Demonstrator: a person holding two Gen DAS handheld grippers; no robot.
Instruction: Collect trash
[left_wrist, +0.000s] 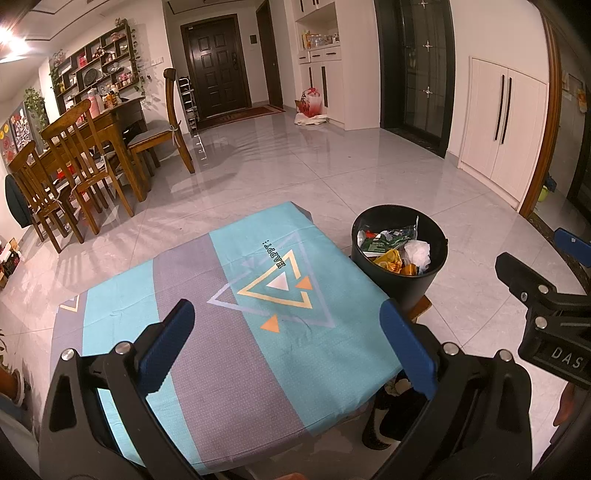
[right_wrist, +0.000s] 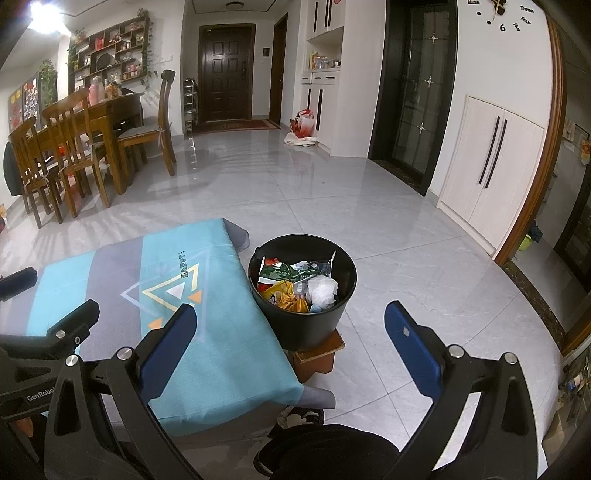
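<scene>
Left fingers (left_wrist: 173, 343) spread wide apart, blue pads bare, nothing between them. Left gripper (left_wrist: 288, 339) over the near part of the surface (left_wrist: 229, 387), which wears a teal-and-grey cloth (left_wrist: 236, 258) printed with triangles (left_wrist: 284, 284) and the word "HAPPY".

Right fingers (right_wrist: 170, 347) likewise wide apart, holding nothing. Right gripper (right_wrist: 291, 343) over the surface's right edge, one finger above the cloth at 9 o'clock, the other above bare floor (right_wrist: 424, 266) at 3 o'clock.

In the right wrist view, straight ahead at 12 o'clock: a black bin (right_wrist: 303, 321), touching or just beside the surface's right edge, standing on a small brown box (right_wrist: 317, 356). In the left wrist view, the same bin at 1 o'clock. Inside the bin: trash (right_wrist: 295, 284), namely a green wrapper (right_wrist: 280, 273), a yellow-orange wrapper (right_wrist: 286, 297), crumpled white paper (right_wrist: 323, 290) and clear plastic.

Farther out, at 10 o'clock: wooden dining table (right_wrist: 99, 114) with chairs (right_wrist: 70, 147), wall shelves (right_wrist: 110, 48) above. At 12 o'clock: dark door (right_wrist: 226, 74). At 2 o'clock: white cabinet (right_wrist: 491, 173).
</scene>
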